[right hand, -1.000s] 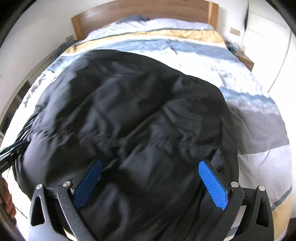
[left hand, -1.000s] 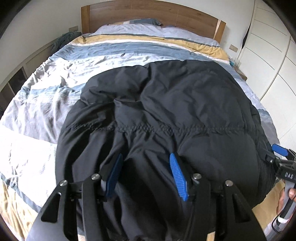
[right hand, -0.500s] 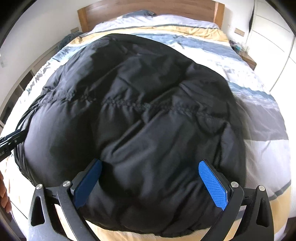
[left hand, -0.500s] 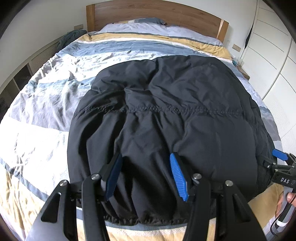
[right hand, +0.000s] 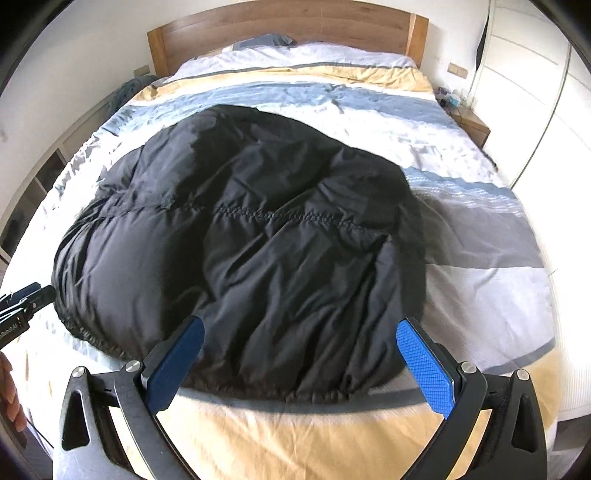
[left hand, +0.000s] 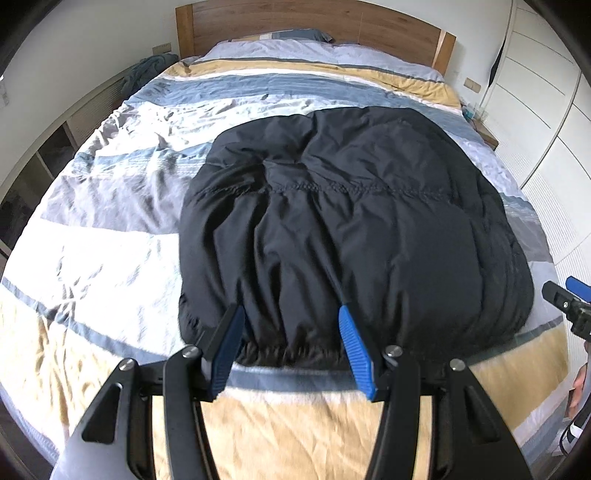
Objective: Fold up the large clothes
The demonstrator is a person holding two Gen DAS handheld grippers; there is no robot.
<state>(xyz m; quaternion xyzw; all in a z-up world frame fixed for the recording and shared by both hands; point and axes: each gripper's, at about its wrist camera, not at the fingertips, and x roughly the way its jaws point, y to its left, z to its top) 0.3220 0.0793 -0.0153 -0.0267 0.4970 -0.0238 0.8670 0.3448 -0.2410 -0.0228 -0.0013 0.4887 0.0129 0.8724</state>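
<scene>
Two sets of tongs hang over the foot of a bed [left hand: 110, 258], both pointing steeply down at a black puffy jacket [left hand: 351, 229] that lies flattened across the striped duvet. The left tongs [left hand: 291, 347] stand spread with nothing between their blue pads; in the left wrist view the jacket's gathered hem lies on the bedding behind the pads, and no cloth is pinched. The right tongs [right hand: 299, 362] are spread wider, also with nothing gripped; the jacket's near edge shows between the fingers but lies flat on the cover below them. A stitched seam runs across the jacket's middle. The garment sits in the lower half of the bed, more toward the wardrobe side in the left wrist view, its hem by a yellow band of the duvet. A wooden headboard [left hand: 314, 26] and a pillow [right hand: 269, 40] are at the far end. White wardrobe doors [right hand: 535, 92] stand along the right side.
</scene>
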